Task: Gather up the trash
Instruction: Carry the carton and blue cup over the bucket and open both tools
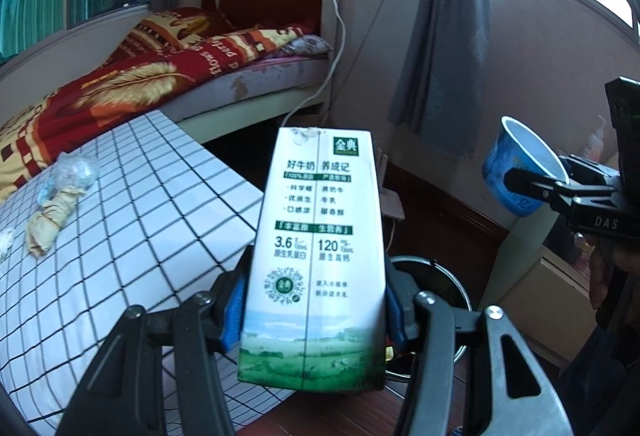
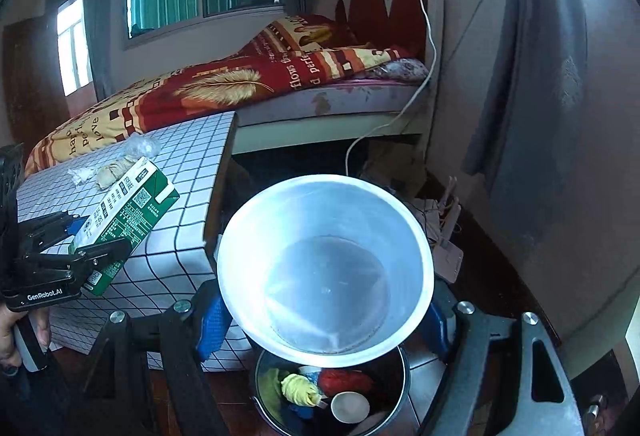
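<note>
Your left hand-held gripper [image 1: 314, 310] clamps a milk carton [image 1: 316, 260] upright between its blue pads, held off the edge of the grid-patterned counter [image 1: 132, 196]. Your right hand-held gripper [image 2: 326, 320] grips an empty blue paper cup [image 2: 326, 268] by its sides, mouth toward the camera, directly above the open trash bin [image 2: 396, 396], which already holds scraps. A crumpled paper wad [image 1: 54, 222] and clear plastic wrap [image 1: 76, 170] lie on the counter, with the bed [image 1: 132, 76] behind.
</note>
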A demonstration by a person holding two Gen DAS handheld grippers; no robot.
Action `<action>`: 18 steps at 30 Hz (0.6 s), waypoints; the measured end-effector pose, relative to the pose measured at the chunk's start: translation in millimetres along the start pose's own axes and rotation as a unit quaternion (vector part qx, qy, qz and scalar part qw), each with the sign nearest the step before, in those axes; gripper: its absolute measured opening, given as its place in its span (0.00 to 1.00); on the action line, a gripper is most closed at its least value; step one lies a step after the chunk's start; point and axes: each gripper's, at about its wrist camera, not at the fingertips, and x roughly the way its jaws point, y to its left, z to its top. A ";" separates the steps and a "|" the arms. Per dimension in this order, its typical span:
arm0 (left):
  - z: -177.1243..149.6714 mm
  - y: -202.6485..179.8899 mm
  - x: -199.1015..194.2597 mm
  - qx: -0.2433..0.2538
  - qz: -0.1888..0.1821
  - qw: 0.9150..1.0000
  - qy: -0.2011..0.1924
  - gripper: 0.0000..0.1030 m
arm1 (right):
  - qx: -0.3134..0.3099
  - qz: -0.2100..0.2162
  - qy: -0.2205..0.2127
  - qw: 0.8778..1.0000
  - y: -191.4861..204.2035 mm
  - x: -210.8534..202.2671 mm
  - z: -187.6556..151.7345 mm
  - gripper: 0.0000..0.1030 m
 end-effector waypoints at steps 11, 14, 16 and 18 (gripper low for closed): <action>-17.1 -29.6 30.2 0.023 -0.033 0.999 0.037 0.55 | 0.011 0.006 0.029 1.000 -17.2 20.6 -33.9 0.76; -24.4 -38.9 39.3 0.032 -0.045 0.997 0.051 0.55 | 0.012 0.008 0.041 0.999 -21.8 28.1 -43.2 0.76; -28.6 -44.6 44.9 0.038 -0.055 0.996 0.061 0.55 | 0.011 0.009 0.052 0.999 -25.9 33.8 -50.1 0.76; -33.6 -51.3 52.0 0.044 -0.063 0.994 0.073 0.55 | 0.007 0.007 0.060 0.998 -27.9 38.4 -55.2 0.76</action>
